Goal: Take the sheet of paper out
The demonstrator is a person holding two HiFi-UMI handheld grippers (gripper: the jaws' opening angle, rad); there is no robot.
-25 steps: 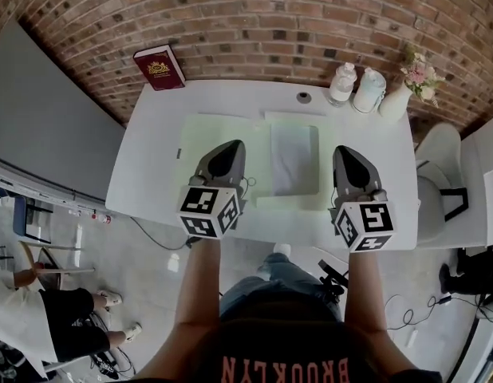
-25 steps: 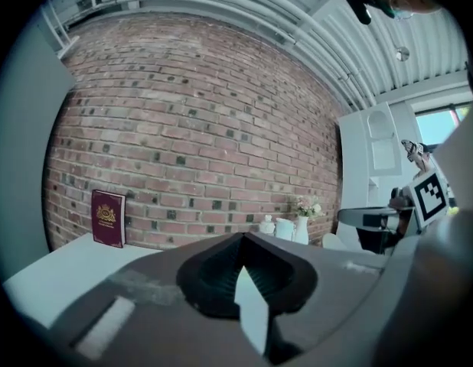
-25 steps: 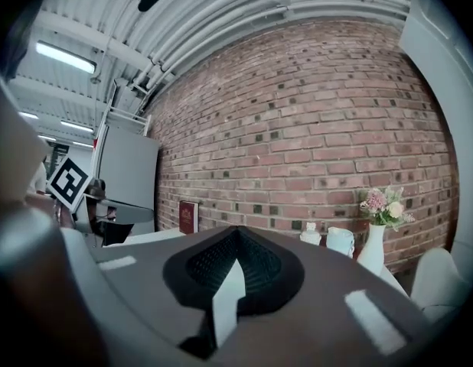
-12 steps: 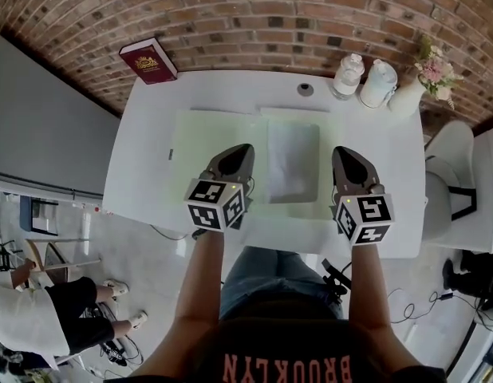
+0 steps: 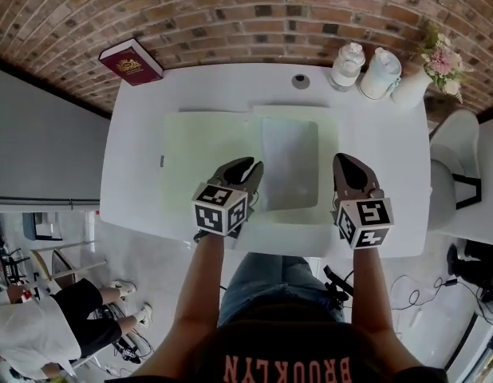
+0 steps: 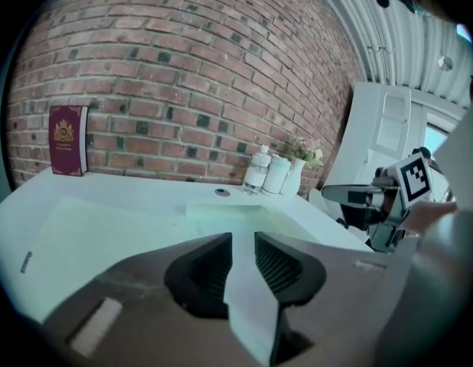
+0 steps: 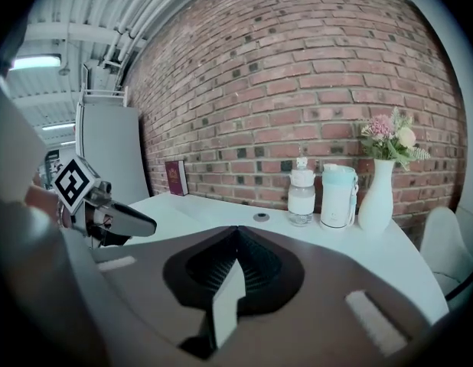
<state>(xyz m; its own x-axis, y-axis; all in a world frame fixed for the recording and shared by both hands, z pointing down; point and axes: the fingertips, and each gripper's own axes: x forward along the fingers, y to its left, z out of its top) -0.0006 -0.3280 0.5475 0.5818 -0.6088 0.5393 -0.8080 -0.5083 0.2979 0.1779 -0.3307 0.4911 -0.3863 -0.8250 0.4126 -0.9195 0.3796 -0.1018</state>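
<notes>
- Both our forearms reach out side by side from the near edge, with the grippers tipped down at the worktop (image 5: 374,134).
- Our left gripper (image 5: 251,166) is opening, with a narrow gap and nothing in it. The right gripper (image 5: 347,159) is pinched closed and empty.
- The sheet of paper (image 5: 290,164) is flat, greyish and rectangular, lying between them on a pale green mat (image 5: 203,154).

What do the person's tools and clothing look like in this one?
The left tool and right tool: grey tapered shells, ribbed black pads, a black-and-white marker cube behind each. Left jaws are opening, nothing between. Bare forearms, dark shirt with orange lettering, jeans.
</notes>
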